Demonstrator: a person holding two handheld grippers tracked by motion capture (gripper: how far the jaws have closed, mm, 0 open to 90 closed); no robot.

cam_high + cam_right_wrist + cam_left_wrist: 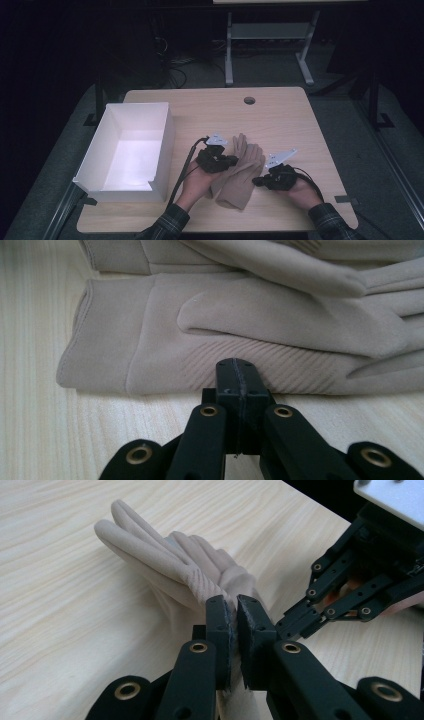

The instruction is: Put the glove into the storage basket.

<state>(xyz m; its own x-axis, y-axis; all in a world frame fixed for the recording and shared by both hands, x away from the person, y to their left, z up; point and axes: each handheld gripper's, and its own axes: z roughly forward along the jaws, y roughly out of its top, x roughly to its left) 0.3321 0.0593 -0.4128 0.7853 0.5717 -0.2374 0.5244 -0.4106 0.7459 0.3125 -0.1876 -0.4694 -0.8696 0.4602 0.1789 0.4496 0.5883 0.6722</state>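
Pinching beige gloves (239,172) — left gripper (235,611) clamped on fabric.

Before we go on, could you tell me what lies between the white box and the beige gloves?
In the high view, the left gripper and its hand lie between the white box and the gloves, with its cable over bare table.

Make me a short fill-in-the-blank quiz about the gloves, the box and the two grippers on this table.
1. The white box at the table's left has nothing in it: it is ____.
2. The left gripper has its jaws pinched on a ____.
3. The gloves are ____ in colour.
4. The right gripper rests at a glove's edge with its jaws ____.

Missing words: empty; glove; beige; shut
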